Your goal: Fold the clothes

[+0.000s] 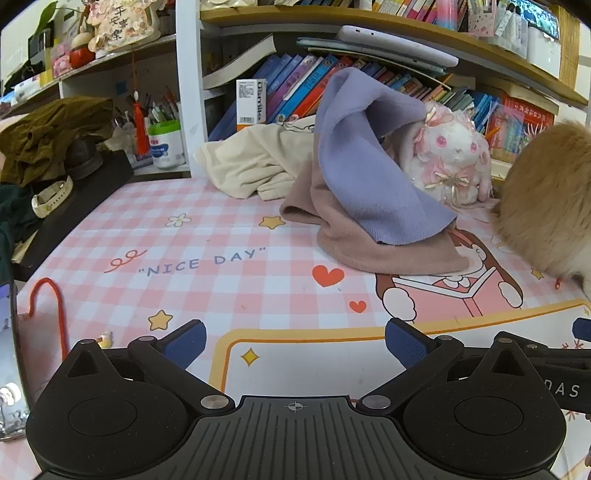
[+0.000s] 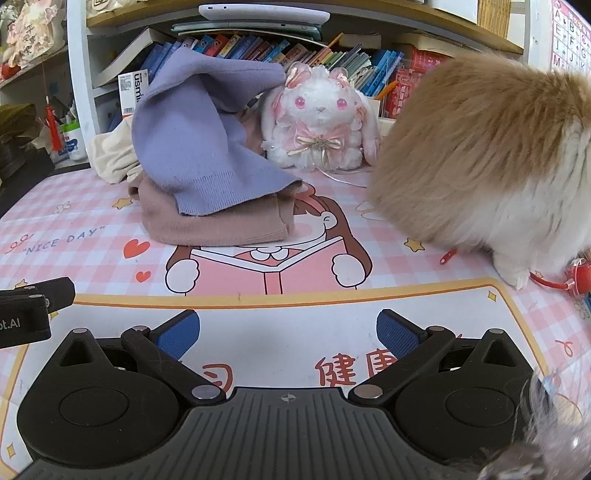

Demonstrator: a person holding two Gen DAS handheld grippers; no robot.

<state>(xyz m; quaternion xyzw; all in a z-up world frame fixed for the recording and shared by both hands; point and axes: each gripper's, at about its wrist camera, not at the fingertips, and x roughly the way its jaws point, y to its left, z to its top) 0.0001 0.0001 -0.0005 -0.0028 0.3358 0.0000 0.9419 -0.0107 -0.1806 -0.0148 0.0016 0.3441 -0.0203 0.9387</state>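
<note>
Under bookshelves (image 1: 369,22), pink checked mat (image 1: 229,236).

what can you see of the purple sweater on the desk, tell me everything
The purple sweater is a lavender fine knit with a ribbed hem along its lower edge. It is unfolded, heaped up in a tall peak whose top drapes toward the white plush rabbit. Its hem lies on a dusty pink garment beneath it, and a cream garment sits behind on the left. Neither the left gripper nor the right gripper touches it; both are open, short of the pile.
</note>
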